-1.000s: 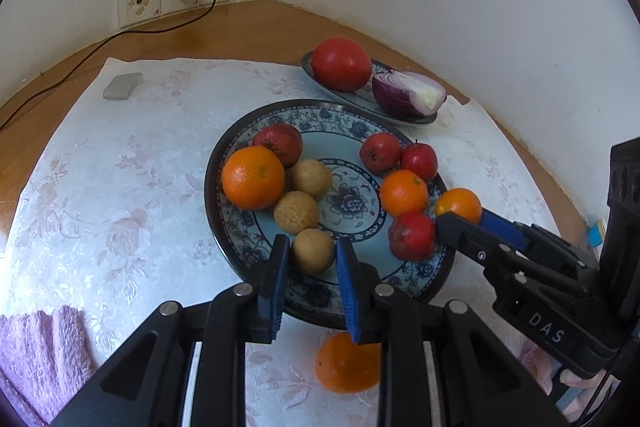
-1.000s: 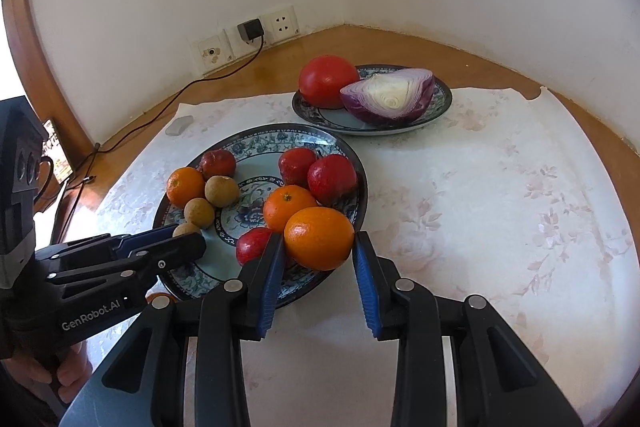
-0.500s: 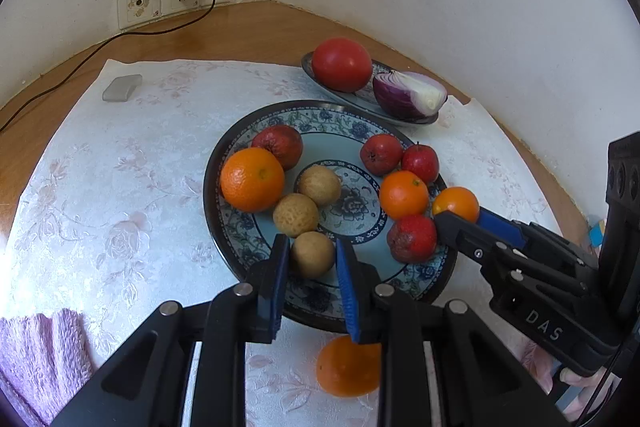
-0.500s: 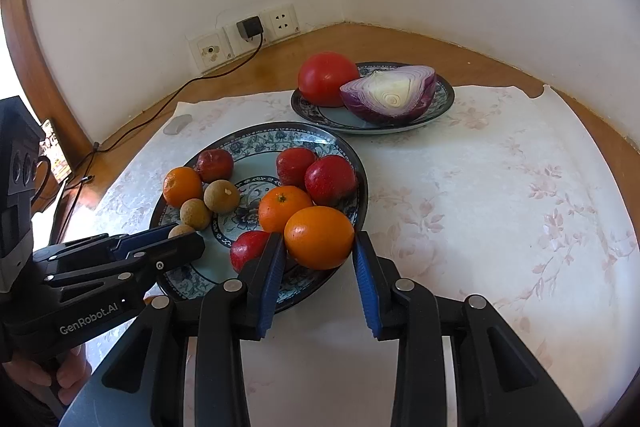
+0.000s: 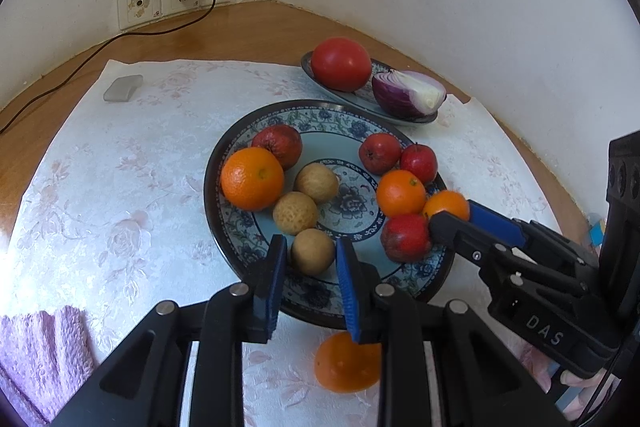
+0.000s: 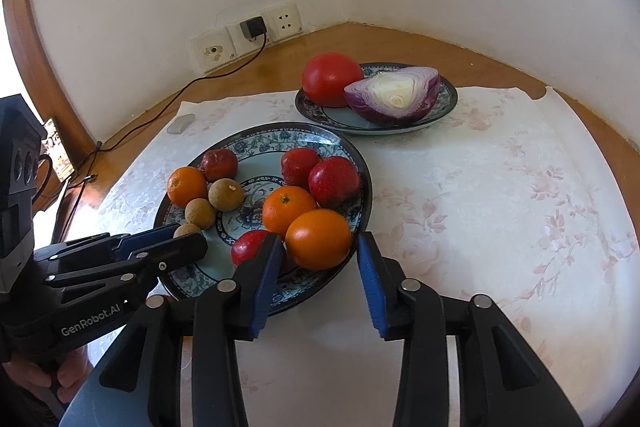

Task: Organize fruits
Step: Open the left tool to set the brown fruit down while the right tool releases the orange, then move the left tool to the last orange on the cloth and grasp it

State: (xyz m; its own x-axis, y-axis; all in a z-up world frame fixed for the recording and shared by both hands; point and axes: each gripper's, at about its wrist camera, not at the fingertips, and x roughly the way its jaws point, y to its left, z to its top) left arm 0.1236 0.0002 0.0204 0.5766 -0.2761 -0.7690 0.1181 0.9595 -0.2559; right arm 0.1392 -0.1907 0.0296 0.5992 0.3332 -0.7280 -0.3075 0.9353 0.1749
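While our right tool (image 6: pixel 318 257) has just been spreading, its pads stand off the round orange tangerine (image 6: pixel 319 238).
That fruit sits on the blue-patterned round plate (image 6: pixel 360 163); our left tool (image 5: pixel 311 259) pinches a small tan longan (image 5: pixel 312 251) there.

text "DAS" | on right gripper (image 5: pixel 448 223) body, white letters, left wrist view | text "GenRobot.AI" | on left gripper (image 6: pixel 188 239) body, white letters, right wrist view

right claw (image 6: pixel 316 251) opening, orange (image 6: pixel 319 238) seemingly released
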